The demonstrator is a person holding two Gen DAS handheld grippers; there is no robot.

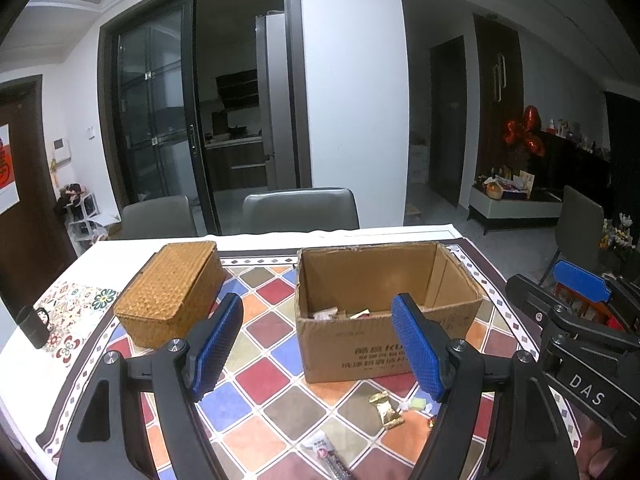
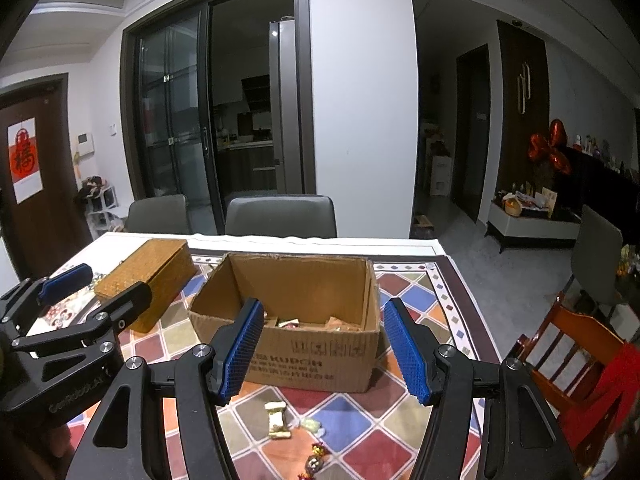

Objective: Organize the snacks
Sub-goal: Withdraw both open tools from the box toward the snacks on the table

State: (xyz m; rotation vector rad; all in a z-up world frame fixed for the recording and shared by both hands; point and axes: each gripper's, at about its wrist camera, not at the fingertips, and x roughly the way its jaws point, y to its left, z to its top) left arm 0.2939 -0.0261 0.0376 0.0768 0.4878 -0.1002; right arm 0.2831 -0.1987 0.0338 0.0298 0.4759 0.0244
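Loosely scattered on the checked, many-coloured tablecloth [image 2: 352, 440], a gold-wrapped snack [image 2: 278, 420], a pale green candy [image 2: 313, 425] and a red-and-gold sweet [image 2: 314, 458] lie just before the open brown cardboard box [image 2: 320, 360], which holds more packets. Beside it stands a closed woven wicker box [image 1: 172, 292]. Both the left gripper [image 1: 318, 344] and right gripper [image 2: 320, 350] hover spread, empty.
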